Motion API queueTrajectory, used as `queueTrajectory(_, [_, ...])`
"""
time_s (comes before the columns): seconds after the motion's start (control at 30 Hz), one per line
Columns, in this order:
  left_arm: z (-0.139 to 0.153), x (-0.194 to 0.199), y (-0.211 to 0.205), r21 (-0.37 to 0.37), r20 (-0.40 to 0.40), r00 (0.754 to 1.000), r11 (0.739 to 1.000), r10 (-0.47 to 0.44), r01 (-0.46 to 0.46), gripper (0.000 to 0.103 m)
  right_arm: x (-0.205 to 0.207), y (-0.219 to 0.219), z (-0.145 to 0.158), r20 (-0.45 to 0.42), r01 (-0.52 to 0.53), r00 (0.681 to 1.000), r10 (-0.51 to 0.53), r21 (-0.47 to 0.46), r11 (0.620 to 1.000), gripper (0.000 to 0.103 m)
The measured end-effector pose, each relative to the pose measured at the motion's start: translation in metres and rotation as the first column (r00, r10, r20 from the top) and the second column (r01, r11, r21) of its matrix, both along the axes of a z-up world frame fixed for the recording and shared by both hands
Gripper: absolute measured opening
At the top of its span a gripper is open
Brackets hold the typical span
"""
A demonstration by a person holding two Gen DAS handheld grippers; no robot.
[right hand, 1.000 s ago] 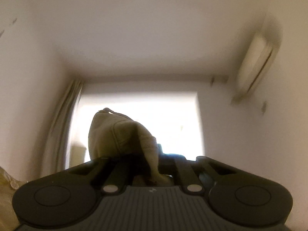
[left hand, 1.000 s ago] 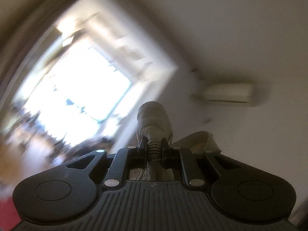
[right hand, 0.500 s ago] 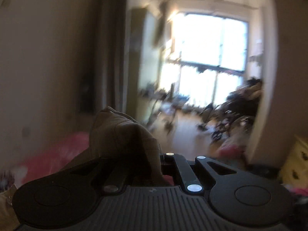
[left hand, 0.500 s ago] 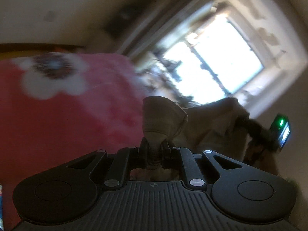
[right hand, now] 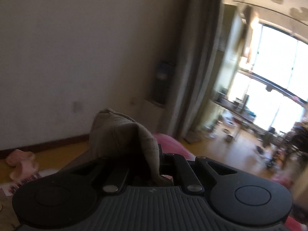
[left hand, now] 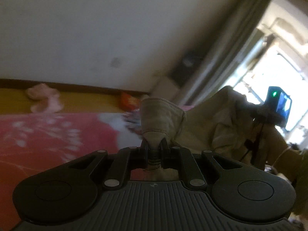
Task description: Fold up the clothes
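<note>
Both cameras have swung down from ceiling to bed [left hand: 48, 138]. Left gripper [left hand: 154, 144] and right gripper [right hand: 157, 154] each pinch the garment [left hand: 207, 127], spread toward 2 o'clock. Mid-carry, I judge; next, lay it flat.

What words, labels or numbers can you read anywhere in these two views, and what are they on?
None can be read.
Striped tag on the beige garment, between the left gripper fingers: dark lines, too blurred to read.
Lit screen at the right of the left view: green light only, no legible text.
Printed paper on the floor in the right view: too small and blurred.
</note>
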State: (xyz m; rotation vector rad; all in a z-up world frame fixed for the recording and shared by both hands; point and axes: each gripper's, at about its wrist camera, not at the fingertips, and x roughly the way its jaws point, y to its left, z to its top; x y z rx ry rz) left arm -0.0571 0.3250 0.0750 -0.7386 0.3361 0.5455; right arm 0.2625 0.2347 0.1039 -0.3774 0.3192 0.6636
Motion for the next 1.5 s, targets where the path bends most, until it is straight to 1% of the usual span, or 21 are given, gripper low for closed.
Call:
queueTrajectory(0.07, [-0.010,0.000,0.009,-0.009,-0.066,0.997,1.000,0.024,-0.025,0.011,0.002,0.023,-0.017,-0.032,-0.030,0.999,0.031,0.019,0.999,0.004])
queueTrajectory(0.13, [-0.024,0.002,0.019,-0.025,-0.139,0.990,0.999,0.039,-0.043,0.014,0.007,0.043,-0.038,-0.135,-0.054,0.989,0.053,0.000,0.999,0.004])
queueTrajectory(0.17, [-0.029,0.001,0.022,-0.051,-0.154,0.987,0.997,0.052,-0.060,0.017,0.013,0.055,-0.059,-0.222,-0.066,0.973,0.055,-0.042,0.997,0.006])
queueTrajectory(0.23, [-0.033,-0.003,0.028,-0.078,-0.174,0.982,0.993,0.074,-0.089,0.024,0.017,0.066,-0.082,-0.316,-0.070,0.948,0.033,-0.106,0.992,0.022])
queueTrajectory(0.3, [-0.030,-0.006,0.033,-0.071,-0.180,0.979,0.992,0.092,-0.106,0.032,0.014,0.062,-0.095,-0.337,-0.083,0.941,0.040,-0.114,0.990,0.026])
queueTrajectory(0.43, [-0.029,-0.006,0.030,-0.049,-0.184,0.977,0.992,0.106,-0.117,0.047,0.031,0.044,-0.069,-0.347,-0.130,0.931,0.115,-0.022,0.991,0.039])
queueTrajectory(0.5, [-0.030,-0.006,0.028,-0.040,-0.187,0.976,0.992,0.111,-0.121,0.049,0.036,0.020,-0.046,-0.366,-0.116,0.922,0.130,0.060,0.991,0.060])
queueTrajectory(0.6, [-0.038,-0.006,0.028,-0.037,-0.196,0.973,0.991,0.119,-0.129,0.049,0.049,-0.008,-0.018,-0.451,-0.101,0.875,0.177,0.187,0.977,0.062])
queueTrajectory(0.73, [-0.053,0.000,0.030,-0.064,-0.213,0.970,0.989,0.118,-0.135,0.049,0.066,-0.041,-0.008,-0.502,-0.033,0.841,0.204,0.328,0.944,0.063])
queueTrajectory(0.77, [-0.056,0.002,0.030,-0.065,-0.219,0.969,0.989,0.115,-0.132,0.049,0.070,-0.048,-0.007,-0.518,-0.014,0.827,0.217,0.368,0.930,0.063])
queueTrajectory(0.83, [-0.057,0.002,0.030,-0.058,-0.229,0.967,0.990,0.110,-0.126,0.049,0.073,-0.055,-0.010,-0.525,0.028,0.829,0.193,0.384,0.923,0.063])
queueTrajectory(0.9, [-0.058,0.003,0.031,-0.063,-0.227,0.968,0.991,0.102,-0.120,0.049,0.072,-0.055,-0.016,-0.525,0.006,0.829,0.193,0.354,0.935,0.061])
queueTrajectory(1.0, [-0.060,0.002,0.034,-0.067,-0.227,0.970,0.992,0.090,-0.108,0.049,0.056,-0.052,-0.035,-0.613,-0.105,0.742,0.272,0.295,0.950,0.056])
queueTrajectory(1.1, [-0.064,0.001,0.035,-0.074,-0.235,0.968,0.992,0.084,-0.104,0.049,0.034,-0.044,-0.069,-0.663,-0.116,0.733,0.153,0.100,0.988,0.053])
queueTrajectory(1.2, [-0.067,0.000,0.035,-0.079,-0.249,0.965,0.992,0.079,-0.102,0.049,0.036,-0.044,-0.104,-0.701,-0.031,0.712,0.032,0.015,0.999,0.052])
queueTrajectory(1.3, [-0.068,-0.003,0.035,-0.081,-0.253,0.965,0.992,0.076,-0.099,0.049,0.048,-0.046,-0.121,-0.715,0.083,0.698,-0.031,0.037,0.996,0.051])
queueTrajectory(1.33, [-0.068,-0.003,0.035,-0.081,-0.252,0.965,0.992,0.075,-0.099,0.049,0.053,-0.047,-0.125,-0.738,0.108,0.674,-0.023,0.068,0.992,0.050])
queueTrajectory(1.4, [-0.069,-0.004,0.035,-0.082,-0.254,0.964,0.992,0.075,-0.099,0.049,0.060,-0.049,-0.128,-0.791,0.146,0.612,0.028,0.147,0.978,0.022])
queueTrajectory(1.43, [-0.069,-0.004,0.034,-0.081,-0.254,0.964,0.992,0.074,-0.097,0.049,0.060,-0.050,-0.125,-0.797,0.146,0.601,0.058,0.180,0.973,0.012])
queueTrajectory(1.47, [-0.069,-0.004,0.034,-0.081,-0.253,0.965,0.992,0.073,-0.096,0.049,0.060,-0.050,-0.122,-0.803,0.146,0.590,0.088,0.213,0.966,0.004])
queueTrajectory(1.5, [-0.069,-0.004,0.033,-0.080,-0.253,0.965,0.992,0.072,-0.095,0.049,0.060,-0.051,-0.119,-0.807,0.146,0.579,0.118,0.245,0.958,0.003])
